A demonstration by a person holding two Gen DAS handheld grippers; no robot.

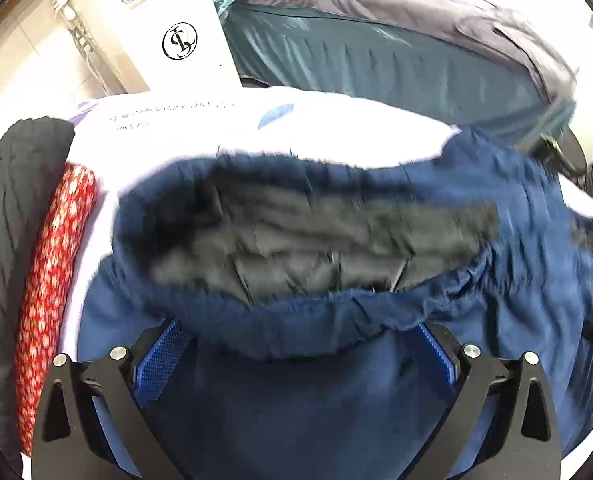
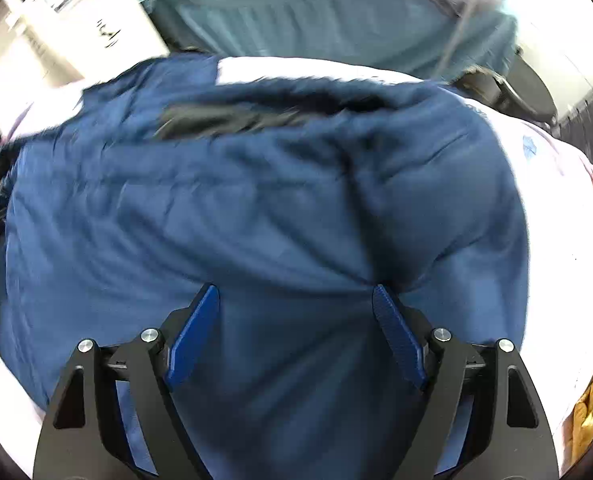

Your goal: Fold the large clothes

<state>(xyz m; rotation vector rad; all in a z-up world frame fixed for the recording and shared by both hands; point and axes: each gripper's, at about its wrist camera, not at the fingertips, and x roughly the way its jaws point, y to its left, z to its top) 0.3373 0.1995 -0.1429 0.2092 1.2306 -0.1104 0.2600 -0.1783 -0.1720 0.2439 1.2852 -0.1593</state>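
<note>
A large navy blue garment (image 1: 296, 400) with a gathered hem and grey lining (image 1: 316, 240) lies spread on a white printed sheet (image 1: 176, 136). My left gripper (image 1: 296, 344) points down at it with its jaws wide open. The hem rim covers the tips of its blue pads (image 1: 156, 364), and nothing is pinched. In the right wrist view the same garment (image 2: 256, 208) fills the frame. My right gripper (image 2: 296, 292) stands open just above the cloth, with a crease running up from beside its right fingertip. Both views are blurred by motion.
A red patterned cloth (image 1: 52, 300) and a black ribbed garment (image 1: 12, 208) lie at the sheet's left edge. Behind stand a white box with a round logo (image 1: 180, 40) and a teal bed with a grey cover (image 1: 376, 60). Something golden (image 2: 592, 400) shows at the right.
</note>
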